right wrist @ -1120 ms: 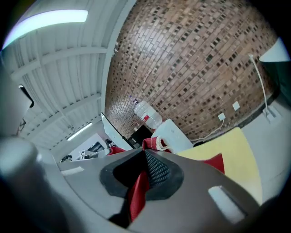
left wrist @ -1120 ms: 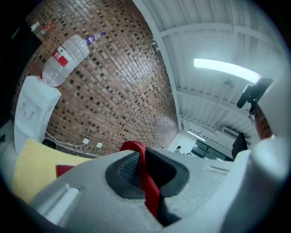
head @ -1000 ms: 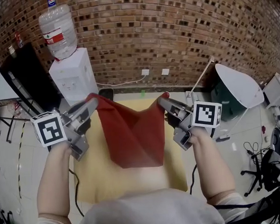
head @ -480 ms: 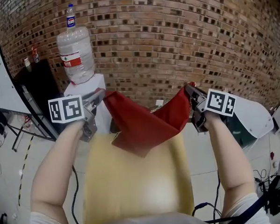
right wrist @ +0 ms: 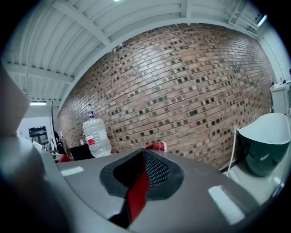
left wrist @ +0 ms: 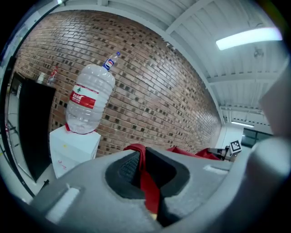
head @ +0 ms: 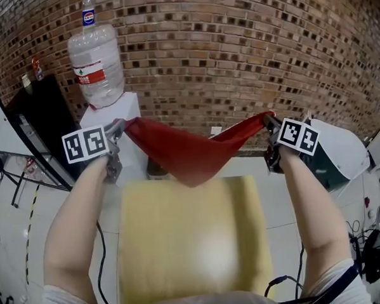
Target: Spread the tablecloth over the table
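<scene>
left claw: my left gripper point(head: 119, 125) is clenched on one corner of the red tablecloth point(head: 189, 159), the cloth pinched between its pads point(left wrist: 125, 167).
right claw: my right gripper point(head: 268, 118) grasps the opposite corner.
tablecloth: strung between both claws and sagging to a point over the far edge of the yellow table point(head: 192, 256); i cannot tell if it touches.
far left: water dispenser point(head: 126, 113) against the brick wall point(head: 236, 57).

The red tablecloth point(head: 189, 158) hangs in the air, stretched by its 2 upper corners, and sags to a point above the far edge of the yellow table point(head: 195, 256).
</scene>
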Available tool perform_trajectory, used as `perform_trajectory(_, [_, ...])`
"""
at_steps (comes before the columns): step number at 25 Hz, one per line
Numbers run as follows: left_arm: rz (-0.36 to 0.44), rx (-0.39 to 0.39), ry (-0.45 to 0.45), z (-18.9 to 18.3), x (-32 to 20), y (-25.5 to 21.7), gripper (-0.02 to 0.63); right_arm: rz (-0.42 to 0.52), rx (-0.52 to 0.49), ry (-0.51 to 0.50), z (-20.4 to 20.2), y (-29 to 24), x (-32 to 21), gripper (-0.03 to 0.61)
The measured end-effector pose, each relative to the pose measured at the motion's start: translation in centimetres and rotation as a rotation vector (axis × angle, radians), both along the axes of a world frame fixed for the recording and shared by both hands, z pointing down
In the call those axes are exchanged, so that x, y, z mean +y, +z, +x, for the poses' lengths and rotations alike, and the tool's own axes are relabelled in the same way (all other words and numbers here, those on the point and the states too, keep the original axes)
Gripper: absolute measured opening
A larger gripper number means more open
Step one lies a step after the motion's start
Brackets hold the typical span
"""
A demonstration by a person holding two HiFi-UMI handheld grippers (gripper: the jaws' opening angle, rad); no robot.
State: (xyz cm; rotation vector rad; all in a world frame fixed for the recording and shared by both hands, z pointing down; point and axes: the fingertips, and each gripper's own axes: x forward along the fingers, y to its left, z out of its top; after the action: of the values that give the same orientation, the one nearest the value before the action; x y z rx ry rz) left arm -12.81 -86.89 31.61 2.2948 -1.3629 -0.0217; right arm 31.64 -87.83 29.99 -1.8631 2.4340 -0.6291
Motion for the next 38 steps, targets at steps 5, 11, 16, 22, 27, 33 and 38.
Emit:
perform_trajectory(5, [-0.011,0.009,-0.033,-2.5,-0.3,1.7,0.008,-0.032,-0.012,0.084,2.3,1.4,0.3,0.008])
perform_trajectory(11, [0.014,-0.035,-0.013,-3.1,0.4,1.2,0.008,-0.037,0.024,0.1,2.1,1.0,1.5,0.008])
perform_trajectory(16, [0.032,-0.037,0.006,-3.8,2.0,0.9,0.008,-0.052,0.048,0.102,1.4,1.0,3.6,0.008])
perform_trajectory(22, [0.042,-0.038,0.041,-3.3,6.0,-0.5,0.008,-0.068,0.046,0.113,2.0,0.3,8.1,0.008])
perform_trajectory(27, [0.033,-0.031,0.056,-3.4,12.5,-1.0,0.008,-0.027,0.056,0.109,1.9,-1.1,13.4,0.008])
perform_trajectory(33, [-0.054,-0.014,0.05,-3.1,23.4,3.2,0.008,-0.073,0.04,0.078,2.3,3.0,23.2,0.008])
perform_trajectory(38, [-0.135,-0.049,0.019,-2.5,32.0,7.4,0.008,-0.124,0.051,0.075,3.0,7.3,30.9,0.008])
